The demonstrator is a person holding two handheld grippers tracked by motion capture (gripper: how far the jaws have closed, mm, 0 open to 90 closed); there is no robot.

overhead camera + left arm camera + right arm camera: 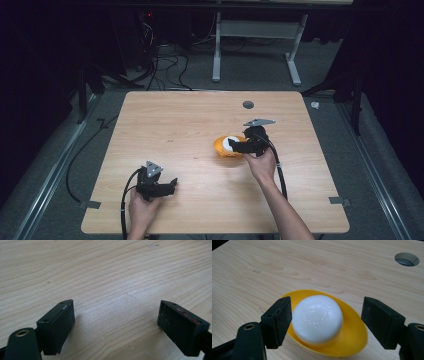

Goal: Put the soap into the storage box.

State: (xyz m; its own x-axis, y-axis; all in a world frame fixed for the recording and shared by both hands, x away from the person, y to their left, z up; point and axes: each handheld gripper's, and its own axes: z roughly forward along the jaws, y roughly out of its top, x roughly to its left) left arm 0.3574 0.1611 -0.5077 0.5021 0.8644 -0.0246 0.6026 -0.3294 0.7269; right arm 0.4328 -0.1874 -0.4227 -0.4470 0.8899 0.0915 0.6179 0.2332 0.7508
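Observation:
A yellow bowl (222,147) (352,335) sits right of the table's middle, with a white round bun-like lump (231,142) (317,318) lying in it. My right gripper (239,146) (325,320) is open, its jaws on either side of the white lump; the left jaw is close to it and the right jaw stands well apart. My left gripper (172,185) (115,325) is open near the front left of the table, with only bare wood between its jaws.
The wooden table (175,125) has a round cable hole (248,104) (407,259) near its far edge. Tape tabs mark the front corners (340,201). Beyond the table are cables and a desk frame (255,45) on the floor.

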